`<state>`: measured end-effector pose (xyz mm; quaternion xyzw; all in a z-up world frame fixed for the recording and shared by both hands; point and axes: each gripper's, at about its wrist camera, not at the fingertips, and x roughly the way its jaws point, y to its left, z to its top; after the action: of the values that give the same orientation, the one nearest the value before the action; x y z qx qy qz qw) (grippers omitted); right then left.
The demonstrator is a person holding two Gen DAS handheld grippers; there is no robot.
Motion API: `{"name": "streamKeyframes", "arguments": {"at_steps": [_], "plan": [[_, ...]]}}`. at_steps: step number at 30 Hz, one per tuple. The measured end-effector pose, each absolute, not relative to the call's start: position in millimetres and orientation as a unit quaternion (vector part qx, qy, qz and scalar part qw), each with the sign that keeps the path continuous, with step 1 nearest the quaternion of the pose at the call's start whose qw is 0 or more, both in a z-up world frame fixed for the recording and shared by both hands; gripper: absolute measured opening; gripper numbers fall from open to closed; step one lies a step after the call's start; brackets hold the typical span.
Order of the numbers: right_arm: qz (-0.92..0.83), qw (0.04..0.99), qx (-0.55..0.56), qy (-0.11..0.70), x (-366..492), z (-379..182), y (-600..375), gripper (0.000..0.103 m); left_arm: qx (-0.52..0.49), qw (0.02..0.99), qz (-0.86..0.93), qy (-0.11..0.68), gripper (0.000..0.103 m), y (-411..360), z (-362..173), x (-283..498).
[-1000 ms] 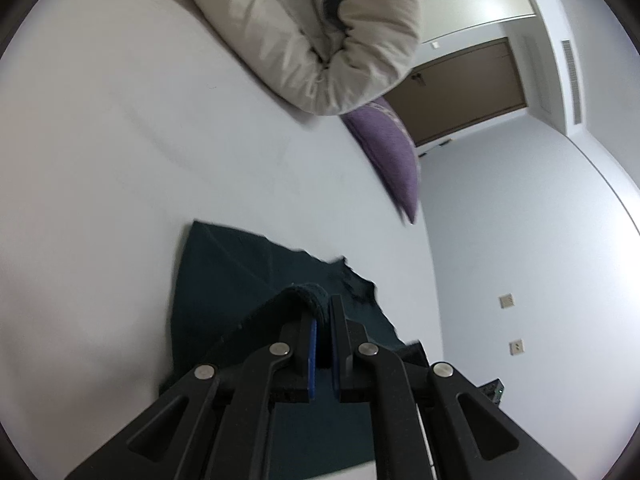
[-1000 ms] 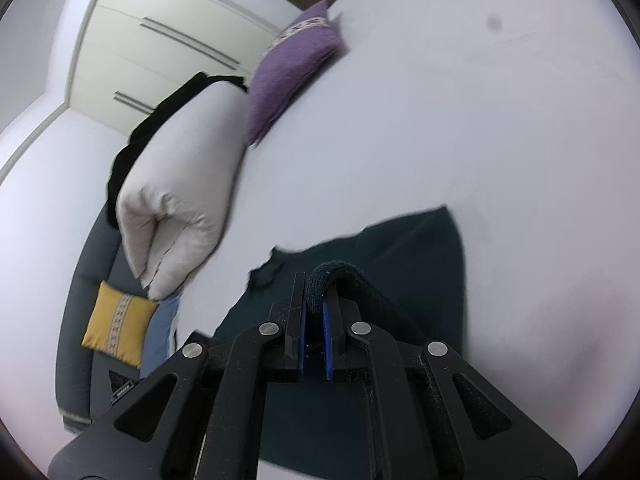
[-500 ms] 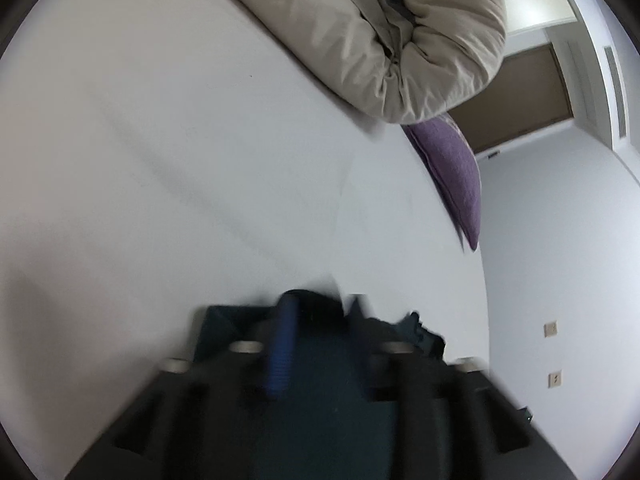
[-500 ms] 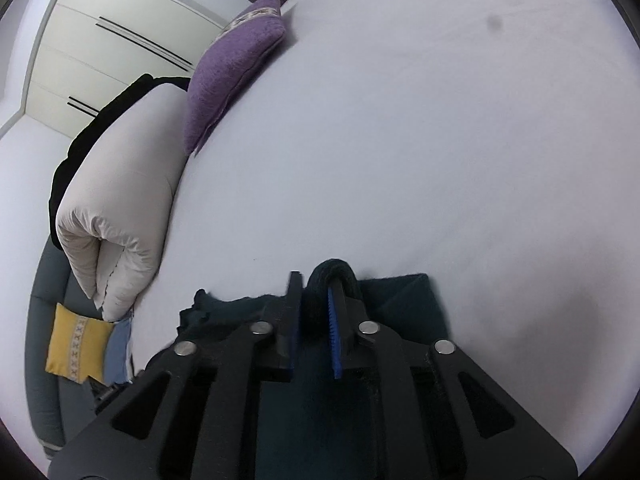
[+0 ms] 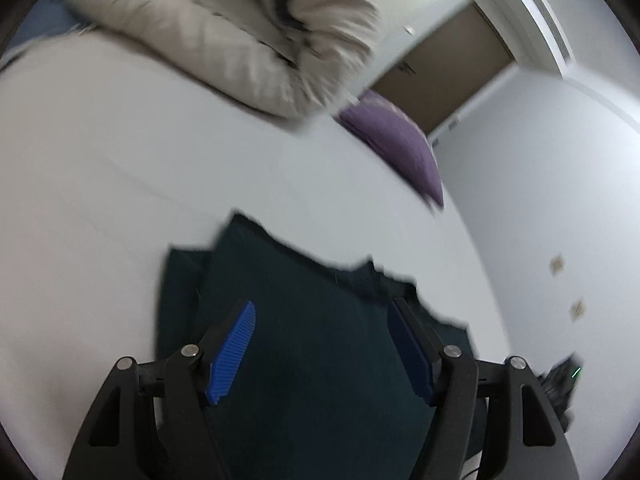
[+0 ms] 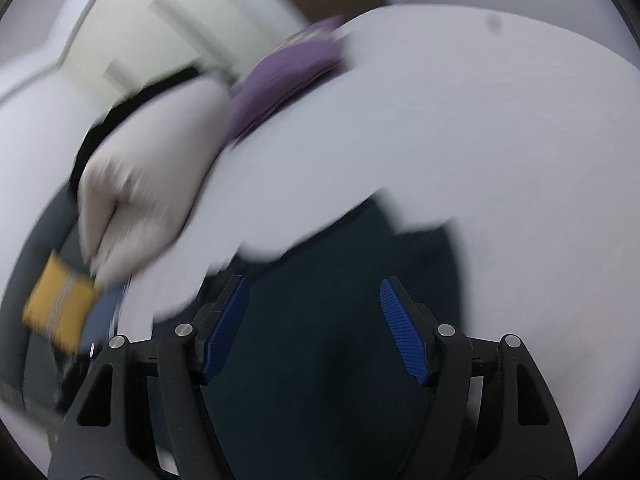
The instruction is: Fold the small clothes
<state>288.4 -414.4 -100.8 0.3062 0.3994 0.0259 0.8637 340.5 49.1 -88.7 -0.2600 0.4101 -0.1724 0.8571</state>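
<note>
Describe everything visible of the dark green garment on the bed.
The dark green garment is a small piece of soft, matte fabric lying flat on the white bed. It looks folded: a second layer peeks out along one side, and the far edge is uneven and stepped. Both the left gripper and the right gripper hover over it, fingers spread with the cloth showing between them, gripping nothing. Only the bed visibly touches it.

No text, label, brand, number or sign can be read in either view. Both views are blurred by motion.
</note>
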Motion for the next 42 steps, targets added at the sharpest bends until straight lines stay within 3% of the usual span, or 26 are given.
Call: {"name": "streamKeyframes", "arguments": {"at_steps": [5,7,8,9,11,12,16,18,20,23,31,35,42], "plan": [[0.109,0.840,0.290,0.446,291,-129,-361,0.066,-0.207,0.865,-0.144,0.434,0.069,38,-119,319],[0.078,0.836,0.295,0.456,288,-149,-367,0.065,-0.209,0.867,-0.132,0.434,0.051,52,-136,311],[0.072,0.838,0.308,0.445,281,-157,-377,0.053,-0.214,0.868,-0.131,0.428,0.038,61,-140,308],[0.071,0.837,0.327,0.433,273,-164,-387,0.034,-0.221,0.866,-0.133,0.428,0.031,66,-142,307],[0.047,0.826,0.384,0.408,256,-178,-418,0.016,-0.241,0.860,-0.138,0.428,0.030,77,-143,303],[0.029,0.824,0.410,0.390,244,-181,-432,0.014,-0.247,0.859,-0.134,0.428,0.030,83,-141,302],[-0.031,0.836,0.413,0.358,212,-171,-453,0.017,-0.255,0.863,-0.118,0.420,0.032,96,-134,287],[-0.056,0.838,0.411,0.354,200,-163,-450,0.020,-0.235,0.874,-0.093,0.416,0.049,94,-126,274],[-0.048,0.840,0.418,0.343,196,-149,-435,0.028,-0.232,0.877,-0.102,0.408,0.049,87,-119,257],[0.039,0.826,0.438,0.352,196,-140,-392,0.029,-0.206,0.886,-0.127,0.397,0.056,61,-108,237],[0.204,0.746,0.425,0.471,235,-196,-245,0.029,-0.143,0.879,-0.162,0.426,0.056,0,-132,225],[0.173,0.730,0.483,0.452,227,-220,-272,0.025,-0.139,0.877,-0.151,0.434,0.042,6,-143,234],[0.111,0.746,0.537,0.378,178,-226,-377,0.024,-0.104,0.883,-0.156,0.430,0.042,22,-143,226]]}}
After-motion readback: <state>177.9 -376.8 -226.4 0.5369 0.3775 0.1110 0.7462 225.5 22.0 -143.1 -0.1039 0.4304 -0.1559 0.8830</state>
